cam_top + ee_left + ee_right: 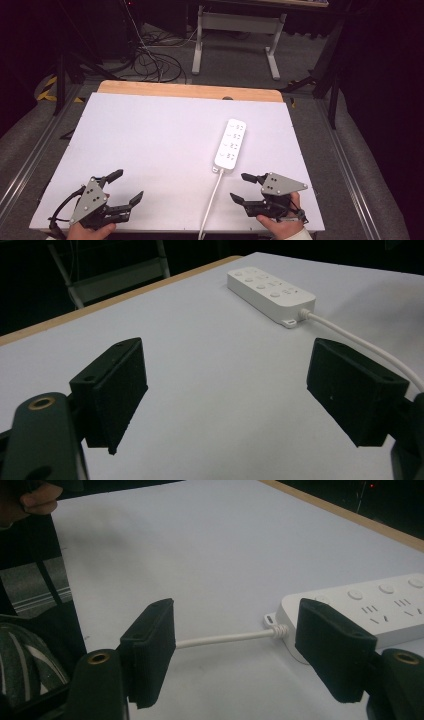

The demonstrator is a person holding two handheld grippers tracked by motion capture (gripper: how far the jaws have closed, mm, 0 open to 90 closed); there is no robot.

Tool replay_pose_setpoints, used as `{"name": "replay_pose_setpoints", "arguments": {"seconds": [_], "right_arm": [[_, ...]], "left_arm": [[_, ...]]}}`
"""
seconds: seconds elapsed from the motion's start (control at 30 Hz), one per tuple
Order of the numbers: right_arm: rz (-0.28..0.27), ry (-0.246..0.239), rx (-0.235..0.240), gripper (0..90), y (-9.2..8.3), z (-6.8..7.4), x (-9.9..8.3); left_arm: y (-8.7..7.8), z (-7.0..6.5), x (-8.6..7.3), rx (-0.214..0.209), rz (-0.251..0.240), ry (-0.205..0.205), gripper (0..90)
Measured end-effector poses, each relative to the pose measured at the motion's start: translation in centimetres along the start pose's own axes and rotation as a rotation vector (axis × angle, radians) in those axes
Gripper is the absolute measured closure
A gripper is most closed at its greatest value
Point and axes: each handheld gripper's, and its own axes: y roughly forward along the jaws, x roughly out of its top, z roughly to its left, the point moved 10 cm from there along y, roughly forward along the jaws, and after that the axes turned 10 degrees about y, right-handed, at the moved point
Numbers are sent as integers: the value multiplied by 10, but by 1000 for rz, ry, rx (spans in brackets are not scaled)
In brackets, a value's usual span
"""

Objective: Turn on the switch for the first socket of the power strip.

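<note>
White power strip (231,145) lies ahead of the right gripper (239,187), its cord (225,639) running between that gripper's wide, empty fingers (150,645). The left gripper (129,186) waits well apart, fingers also spread on nothing. Risk, I judge: pinching the thin round cord could let it slip or drag the strip askew.

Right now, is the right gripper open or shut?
Open. The right gripper has its jaws apart, pressing nothing; the power strip's white cable lies on the table beyond them.
</note>
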Motion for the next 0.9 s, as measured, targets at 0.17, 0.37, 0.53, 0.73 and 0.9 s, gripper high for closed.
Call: {"name": "replay_pose_setpoints", "arguments": {"seconds": [0.17,0.37,0.53,0.73,0.9], "right_arm": [[10,17,10,329,1,-4,8],[13,35,21,336,3,-7,18],[10,27,21,337,5,-8,25],[10,25,16,337,7,-12,32],[19,20,5,339,9,-14,39]], "left_arm": [[0,0,0,-1,0,-1,170],[0,0,0,-4,-1,-8,170],[1,0,0,-4,-1,-9,170],[1,-1,-1,-6,0,-11,170],[1,0,-1,-4,1,-5,170]]}}
